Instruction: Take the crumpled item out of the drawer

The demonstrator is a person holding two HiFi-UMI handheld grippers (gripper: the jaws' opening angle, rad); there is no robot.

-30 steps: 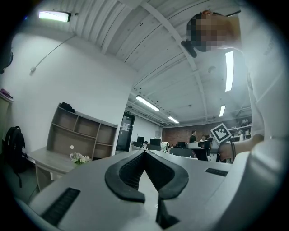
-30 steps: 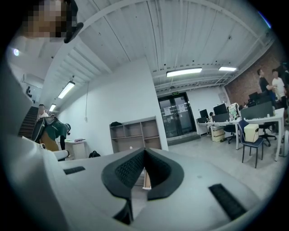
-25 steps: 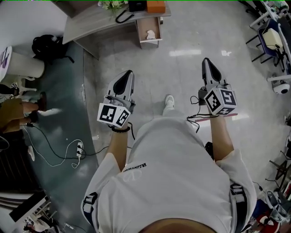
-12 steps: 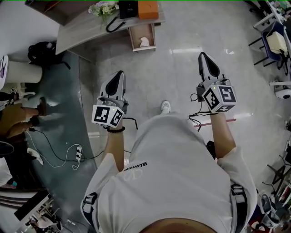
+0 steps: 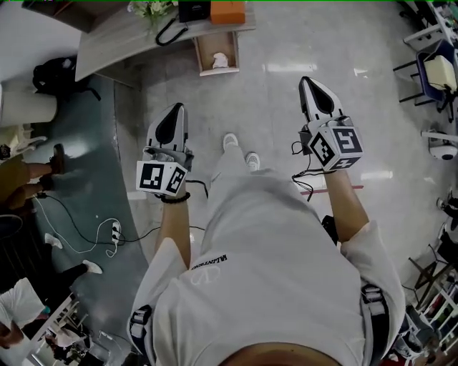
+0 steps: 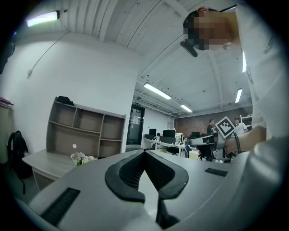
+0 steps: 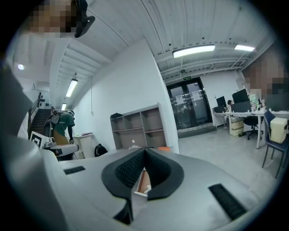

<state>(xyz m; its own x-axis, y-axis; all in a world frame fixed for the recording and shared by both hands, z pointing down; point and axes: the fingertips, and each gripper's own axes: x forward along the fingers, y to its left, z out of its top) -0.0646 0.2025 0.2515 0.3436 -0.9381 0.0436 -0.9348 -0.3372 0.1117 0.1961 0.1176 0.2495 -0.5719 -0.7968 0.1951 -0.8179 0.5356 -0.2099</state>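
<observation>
The desk [image 5: 122, 39] stands far ahead at the top of the head view, with its drawer [image 5: 204, 51] pulled open. A white crumpled item [image 5: 220, 61] lies inside it. My left gripper [image 5: 177, 107] is shut and empty, held in the air well short of the desk. My right gripper [image 5: 308, 80] is also shut with nothing in it, level with the left one and to the right of the drawer. Through the notch below the right gripper's [image 7: 145, 149] jaw tips I glimpse the open drawer [image 7: 141, 180]. The left gripper [image 6: 145, 151] points at the room.
Flowers [image 5: 150, 7], a black box [image 5: 193, 8] and an orange box [image 5: 227, 11] sit on the desk. A black backpack [image 5: 61, 71] and a white bin [image 5: 28, 107] stand left. A power strip [image 5: 114, 232] with cables lies on the floor. Chairs [image 5: 436, 71] stand right.
The person has stepped forward; both grippers sit higher in the head view and the desk has shifted left. Both grippers stay shut.
</observation>
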